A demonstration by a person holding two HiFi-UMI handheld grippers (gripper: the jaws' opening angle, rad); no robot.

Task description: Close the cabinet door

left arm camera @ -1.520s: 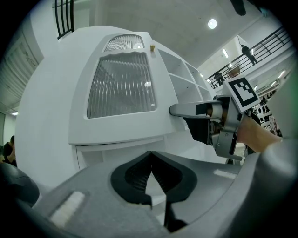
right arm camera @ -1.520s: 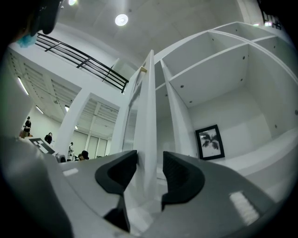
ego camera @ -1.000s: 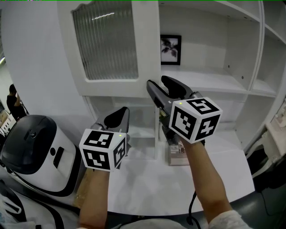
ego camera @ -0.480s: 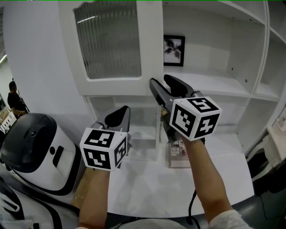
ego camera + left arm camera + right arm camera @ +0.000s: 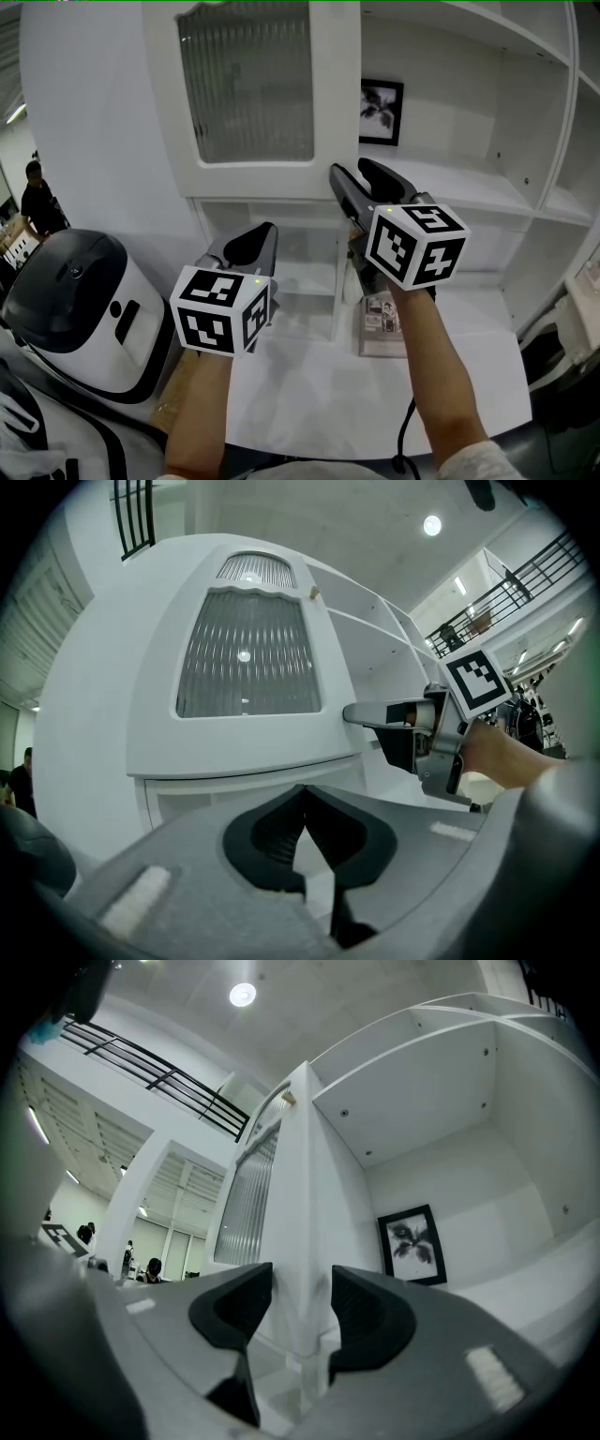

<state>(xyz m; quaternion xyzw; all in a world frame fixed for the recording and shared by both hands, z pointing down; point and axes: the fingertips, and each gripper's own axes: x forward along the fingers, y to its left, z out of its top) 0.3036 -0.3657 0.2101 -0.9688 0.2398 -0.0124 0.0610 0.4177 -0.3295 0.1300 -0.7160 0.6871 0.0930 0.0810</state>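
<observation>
The white cabinet door (image 5: 248,84) with a ribbed glass pane stands open, swung out towards me, and its free edge points at my right gripper (image 5: 352,175). In the right gripper view that door edge (image 5: 302,1194) runs up between the two jaws, and both pads lie against its faces, so my right gripper (image 5: 300,1309) is shut on it. My left gripper (image 5: 260,234) hangs lower and to the left, in front of the door's bottom rail, shut with nothing in it; its tips (image 5: 305,801) meet. The left gripper view shows the door front (image 5: 248,658) and the right gripper (image 5: 366,714) at its edge.
Behind the door are white open shelves with a framed black-and-white picture (image 5: 382,111). A white appliance with a black lid (image 5: 75,309) stands at the lower left on the white counter (image 5: 309,394). A small printed box (image 5: 380,323) lies under my right arm. A person (image 5: 37,197) stands far left.
The door edge and my right gripper on it have shifted a little to the right in the head view, and so has the whole scene. The left gripper has stayed put.
</observation>
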